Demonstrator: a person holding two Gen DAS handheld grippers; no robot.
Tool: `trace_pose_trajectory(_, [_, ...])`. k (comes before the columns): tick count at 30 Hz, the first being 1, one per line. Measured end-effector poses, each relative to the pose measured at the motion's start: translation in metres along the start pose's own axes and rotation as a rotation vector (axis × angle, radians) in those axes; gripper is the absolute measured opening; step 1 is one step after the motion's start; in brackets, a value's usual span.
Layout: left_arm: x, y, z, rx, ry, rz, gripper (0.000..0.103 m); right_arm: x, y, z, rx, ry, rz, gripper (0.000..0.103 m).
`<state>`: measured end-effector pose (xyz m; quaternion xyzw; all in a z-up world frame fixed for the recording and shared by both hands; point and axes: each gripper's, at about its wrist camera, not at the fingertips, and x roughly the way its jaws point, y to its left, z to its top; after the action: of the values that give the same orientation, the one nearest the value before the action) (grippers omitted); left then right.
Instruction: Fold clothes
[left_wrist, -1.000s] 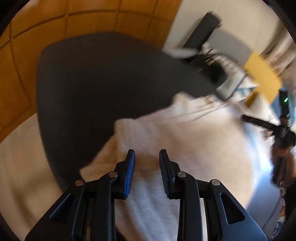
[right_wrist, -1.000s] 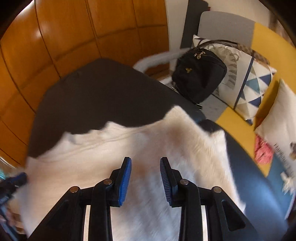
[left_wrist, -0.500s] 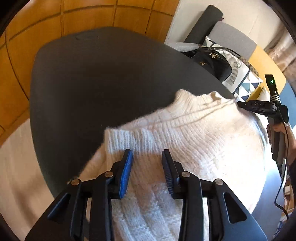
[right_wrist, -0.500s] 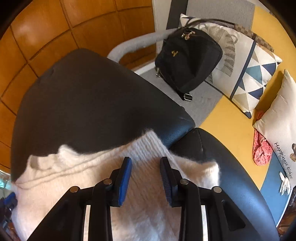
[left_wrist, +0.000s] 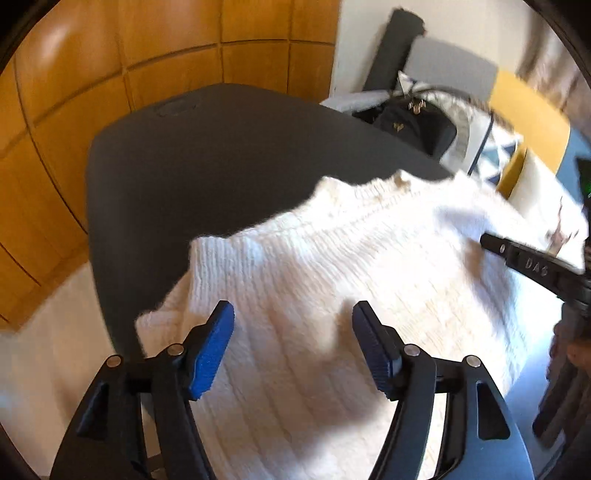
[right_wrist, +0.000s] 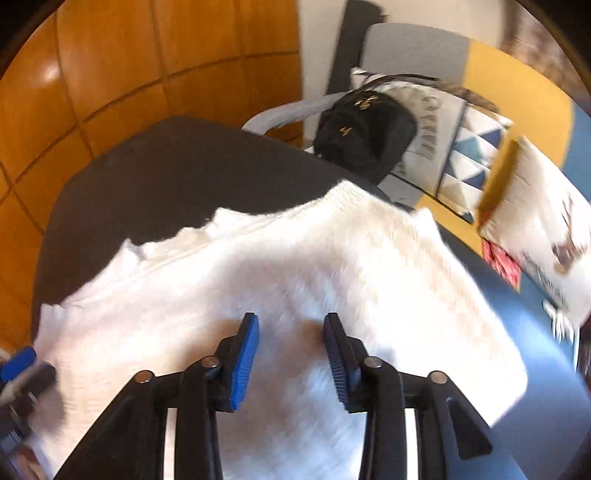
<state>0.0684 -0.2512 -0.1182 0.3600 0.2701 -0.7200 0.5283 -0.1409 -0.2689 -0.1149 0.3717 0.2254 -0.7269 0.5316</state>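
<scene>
Lying across the dark table (left_wrist: 207, 155), a white knitted sweater (left_wrist: 369, 266) is seen beneath both tools. The left gripper (left_wrist: 291, 328) is held spread wide above the sweater, grasping nothing; the right gripper (right_wrist: 290, 338) is likewise parted over the sweater, empty.

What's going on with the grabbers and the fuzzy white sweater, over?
Left gripper open, right gripper open, both empty. White sweater spread on dark table, unfolded. Nothing in the way.
</scene>
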Motion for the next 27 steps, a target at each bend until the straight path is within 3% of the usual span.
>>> trace_pose_trajectory(2, [-0.009, -0.016, 0.003, 0.061, -0.031, 0.034, 0.071, -0.015, 0.007, -0.009, 0.042, -0.032, -0.011, 0.041])
trace_pose_trajectory(6, [-0.034, -0.042, 0.007, 0.192, -0.092, 0.190, 0.073, -0.039, 0.015, -0.017, 0.047, -0.073, -0.007, 0.042])
trace_pose_trajectory(9, [-0.060, -0.052, 0.006, 0.222, -0.189, 0.252, 0.073, -0.055, 0.021, -0.020, 0.036, -0.105, 0.004, 0.043])
trace_pose_trajectory(14, [-0.087, -0.036, 0.000, 0.155, -0.218, 0.115, 0.077, -0.080, 0.030, -0.033, 0.028, -0.133, 0.005, 0.043])
trace_pose_trajectory(27, [-0.108, -0.040, -0.003, 0.152, -0.202, -0.036, 0.077, -0.100, 0.029, -0.055, 0.014, -0.125, -0.039, 0.043])
